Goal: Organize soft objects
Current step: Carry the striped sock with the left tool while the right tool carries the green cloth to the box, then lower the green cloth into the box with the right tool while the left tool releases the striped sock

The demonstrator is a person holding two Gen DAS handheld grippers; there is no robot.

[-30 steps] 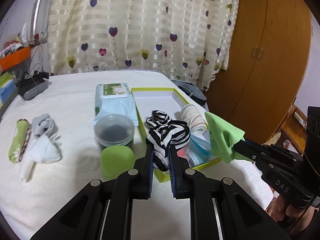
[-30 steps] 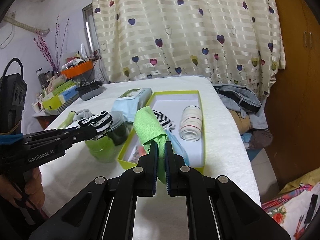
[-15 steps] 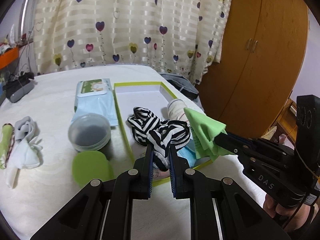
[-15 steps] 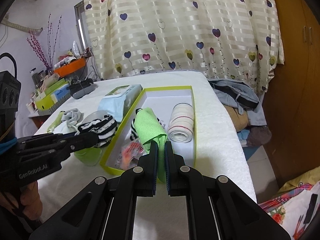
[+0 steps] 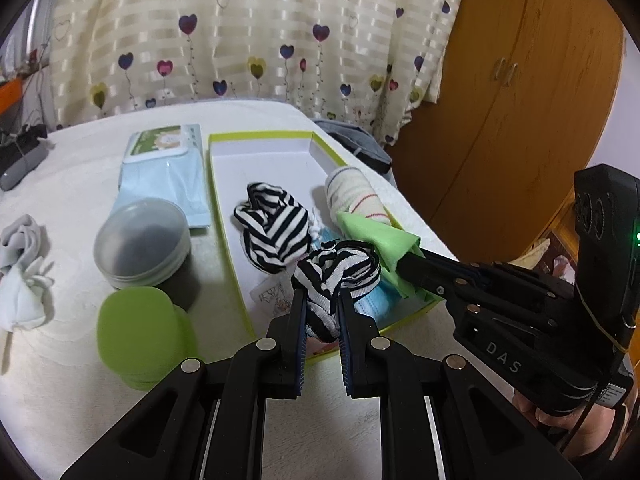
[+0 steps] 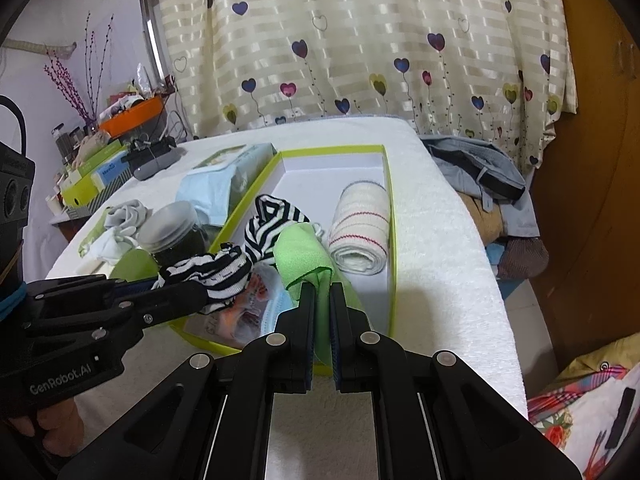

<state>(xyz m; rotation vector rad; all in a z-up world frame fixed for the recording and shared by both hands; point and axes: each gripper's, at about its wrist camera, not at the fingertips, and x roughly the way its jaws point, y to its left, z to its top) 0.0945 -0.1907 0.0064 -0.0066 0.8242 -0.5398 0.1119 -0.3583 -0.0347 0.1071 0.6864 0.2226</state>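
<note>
the left gripper [image 5: 322,307] is clamped on a black-and-white striped sock [image 5: 336,270], held over the near end of the green-rimmed box [image 5: 260,135]. the right gripper [image 6: 321,295] pinches a folded green cloth [image 6: 301,254] just beside it, above the same end. inside the box lie a second striped sock [image 5: 276,230] in the middle and a rolled white towel [image 6: 360,232] along its right wall. the box sits near the right edge of the white-covered table [image 5: 80,208].

Left hand-held gripper [image 5: 323,312] clamps striped sock [image 5: 336,270] above box [image 5: 232,236].
</note>
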